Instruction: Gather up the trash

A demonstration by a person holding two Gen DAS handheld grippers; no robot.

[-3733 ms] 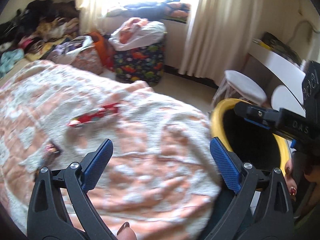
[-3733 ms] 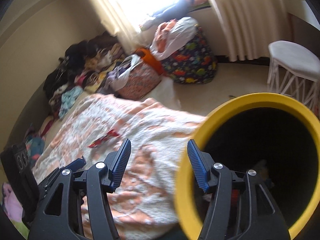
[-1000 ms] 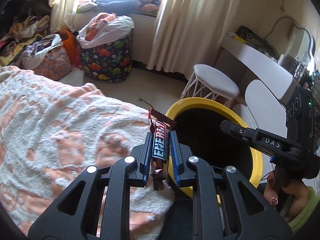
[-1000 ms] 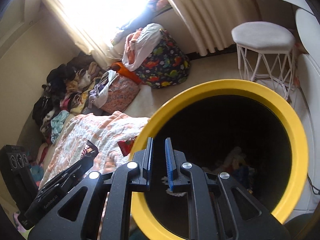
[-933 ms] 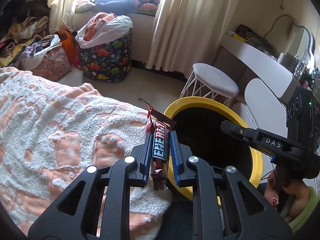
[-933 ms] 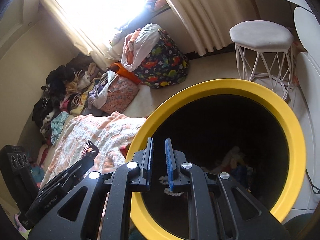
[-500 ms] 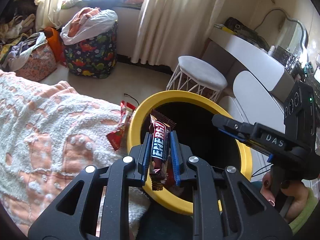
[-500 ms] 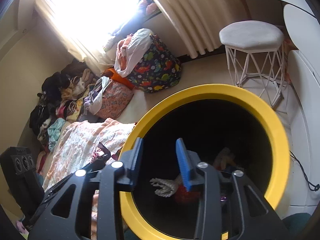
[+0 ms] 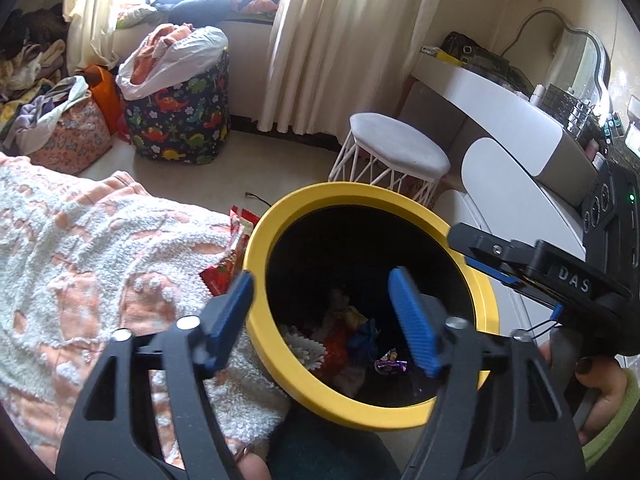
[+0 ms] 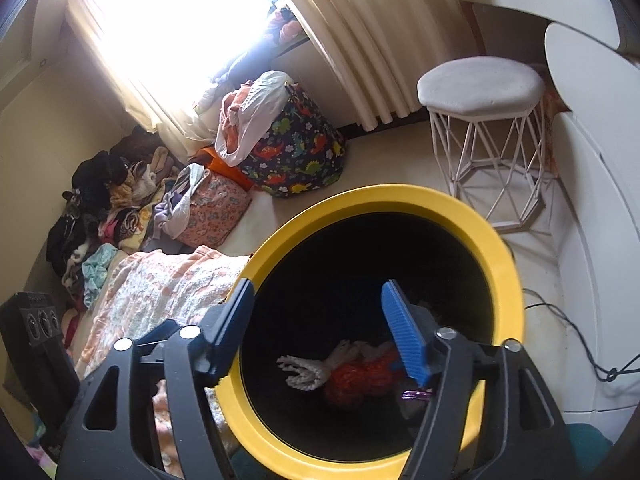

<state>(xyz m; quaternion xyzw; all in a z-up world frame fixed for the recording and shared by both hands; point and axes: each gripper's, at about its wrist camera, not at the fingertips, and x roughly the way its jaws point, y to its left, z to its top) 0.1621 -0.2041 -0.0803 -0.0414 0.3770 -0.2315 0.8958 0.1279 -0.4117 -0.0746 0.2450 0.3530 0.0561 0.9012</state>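
Both grippers hovering over yellow bin point(image 9: 486, 308): left gripper point(image 9: 324, 316) and right gripper point(image 10: 320, 328) jaws opening, nothing between them.

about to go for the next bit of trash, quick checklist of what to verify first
1. Left gripper empty, jaws opening: ok.
2. Right gripper empty, jaws opening: ok.
3. Earlier trash inside the round black bin with the yellow rim: ok, wrappers lie at the bottom.
4. Red snack wrapper on the peach and white blanket still uncollected: not ok.
5. Wrapper free of the bin's rim: cannot tell.
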